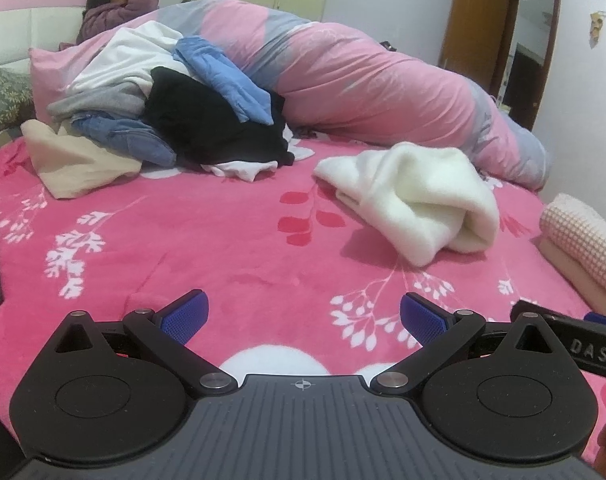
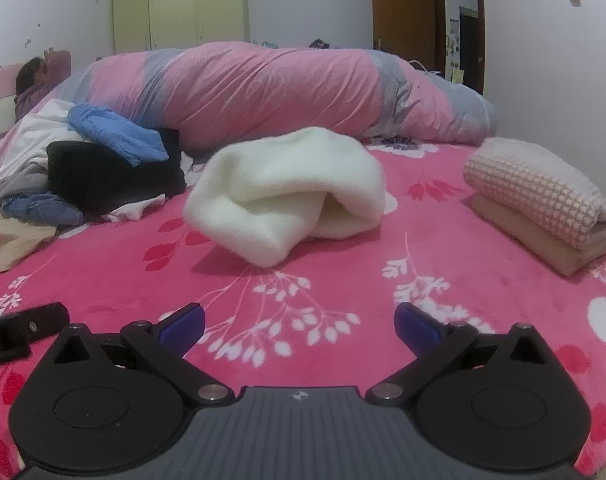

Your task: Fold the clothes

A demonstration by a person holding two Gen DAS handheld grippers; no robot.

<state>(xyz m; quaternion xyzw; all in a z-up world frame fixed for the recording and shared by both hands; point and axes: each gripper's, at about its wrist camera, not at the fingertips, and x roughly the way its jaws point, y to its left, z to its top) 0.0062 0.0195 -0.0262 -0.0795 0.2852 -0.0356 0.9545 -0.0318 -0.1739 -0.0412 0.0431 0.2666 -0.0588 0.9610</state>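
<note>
**A:** Start at the bottom of the frames. Where do the tools stand?

**B:** The left gripper (image 1: 304,318) sits low over the pink floral blanket (image 1: 207,248), its blue pads spread wide with nothing between them. The right gripper (image 2: 299,326) is the same: jaws apart, empty, and just beside its partner, whose black body shows at the lower left edge of the right view.

**A:** And the piece to fold?

**B:** My guess is the cream fleece garment (image 2: 287,188), mid-frame in the right view and right of centre in the left view. It lies loosely doubled over, one end gaping like a mouth toward the cameras. Well apart from both tools.

**A:** How would you take it?

**B:** It looks thick and springy, so I would pinch deep at two corners of one edge, not at the fluffy surface, then lift and shake it flat before making any crease. A shallow bite would likely slip.

**A:** Where would it go afterward?

**B:** Probably the folded stack (image 2: 543,208) at the right edge, a checked piece resting on a peach one.

**A:** Farther back?

**B:** The unsorted heap (image 1: 175,120) at upper left, with black, blue, white and beige pieces. Behind it lies the rolled pink-and-grey duvet (image 1: 363,80), and a person (image 1: 119,0) rests at the headboard, top left.
</note>
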